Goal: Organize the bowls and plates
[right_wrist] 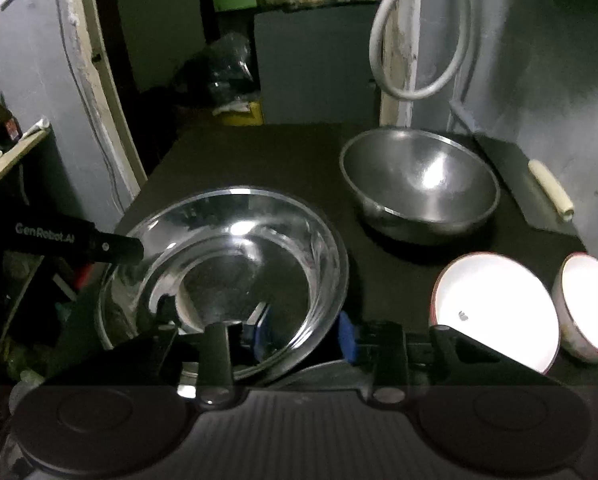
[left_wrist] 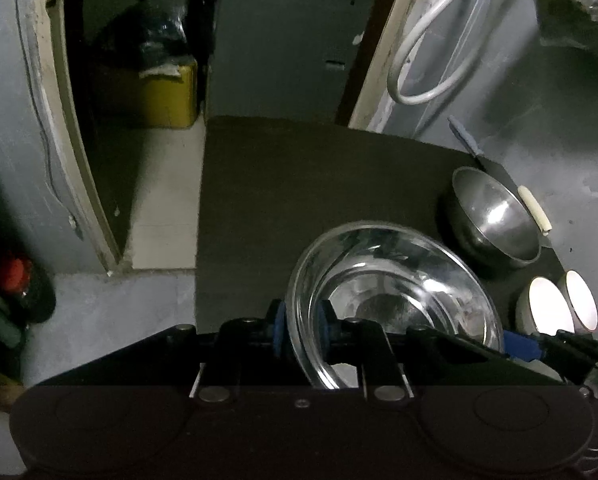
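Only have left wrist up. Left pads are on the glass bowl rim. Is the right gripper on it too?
Observer: Yes. The right gripper straddles the glass bowl rim at its near edge, one pad inside, one outside.
Operator: Steel bowl empty?
Observer: Right wrist view looks into the steel bowl: nothing inside.
Operator: White bowls, anything on them?
Observer: The nearer white bowl has a small dark mark inside; its rim is red.

Dim, murky frames with fisheye-bent edges; glare blows out the white bowls (right_wrist: 495, 308) (steel bowl (right_wrist: 423, 184) glints too).
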`<state>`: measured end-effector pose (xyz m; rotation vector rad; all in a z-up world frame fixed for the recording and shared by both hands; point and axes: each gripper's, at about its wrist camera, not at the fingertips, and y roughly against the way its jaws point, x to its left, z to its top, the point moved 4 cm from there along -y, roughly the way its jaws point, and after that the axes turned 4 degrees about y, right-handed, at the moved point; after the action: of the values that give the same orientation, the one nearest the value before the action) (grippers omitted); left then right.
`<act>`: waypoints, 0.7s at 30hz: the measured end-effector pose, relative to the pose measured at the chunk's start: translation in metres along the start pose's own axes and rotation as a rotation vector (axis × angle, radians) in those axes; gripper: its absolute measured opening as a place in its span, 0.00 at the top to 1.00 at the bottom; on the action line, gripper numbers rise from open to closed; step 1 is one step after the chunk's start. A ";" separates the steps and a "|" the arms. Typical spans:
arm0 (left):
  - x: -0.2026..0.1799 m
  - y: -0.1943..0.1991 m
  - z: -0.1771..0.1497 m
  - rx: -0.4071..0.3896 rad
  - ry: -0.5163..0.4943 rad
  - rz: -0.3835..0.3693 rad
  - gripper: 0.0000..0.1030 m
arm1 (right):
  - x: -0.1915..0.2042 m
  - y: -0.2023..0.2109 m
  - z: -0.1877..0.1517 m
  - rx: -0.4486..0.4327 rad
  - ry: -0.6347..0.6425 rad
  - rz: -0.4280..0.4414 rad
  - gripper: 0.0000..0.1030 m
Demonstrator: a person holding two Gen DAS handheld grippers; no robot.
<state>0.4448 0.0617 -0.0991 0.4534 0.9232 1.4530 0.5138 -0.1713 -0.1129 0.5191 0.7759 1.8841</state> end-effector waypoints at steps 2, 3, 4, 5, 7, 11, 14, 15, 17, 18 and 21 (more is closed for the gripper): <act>0.001 0.007 0.000 -0.016 0.014 -0.007 0.82 | 0.002 0.006 0.000 -0.016 0.008 0.001 0.65; 0.002 0.011 -0.001 -0.024 0.020 -0.010 0.82 | 0.003 0.009 0.000 -0.029 0.011 0.001 0.67; 0.003 0.015 -0.001 -0.035 0.023 -0.010 0.82 | 0.004 0.013 0.001 -0.040 0.017 0.000 0.69; 0.003 0.019 -0.002 -0.045 0.023 -0.011 0.82 | 0.006 0.017 0.001 -0.050 0.025 0.001 0.70; 0.004 0.029 -0.004 -0.060 0.024 -0.010 0.82 | 0.010 0.026 0.000 -0.063 0.045 0.005 0.70; 0.005 0.047 -0.011 -0.080 0.036 -0.006 0.82 | 0.017 0.046 -0.002 -0.090 0.067 0.019 0.70; 0.006 0.065 -0.020 -0.093 0.027 0.005 0.82 | 0.024 0.062 -0.006 -0.103 0.078 0.038 0.70; 0.006 0.071 -0.024 -0.097 0.021 0.009 0.82 | 0.026 0.068 -0.009 -0.106 0.079 0.047 0.70; 0.009 0.083 -0.035 -0.103 0.012 0.018 0.82 | 0.031 0.081 -0.014 -0.113 0.079 0.071 0.70; 0.010 0.089 -0.040 -0.105 0.006 0.024 0.82 | 0.034 0.086 -0.017 -0.115 0.081 0.080 0.70; 0.013 0.106 -0.059 -0.099 -0.016 0.054 0.82 | 0.045 0.103 -0.030 -0.110 0.100 0.111 0.70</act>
<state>0.3310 0.0711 -0.0573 0.4189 0.8279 1.5349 0.4105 -0.1703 -0.0601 0.4090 0.7164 2.0561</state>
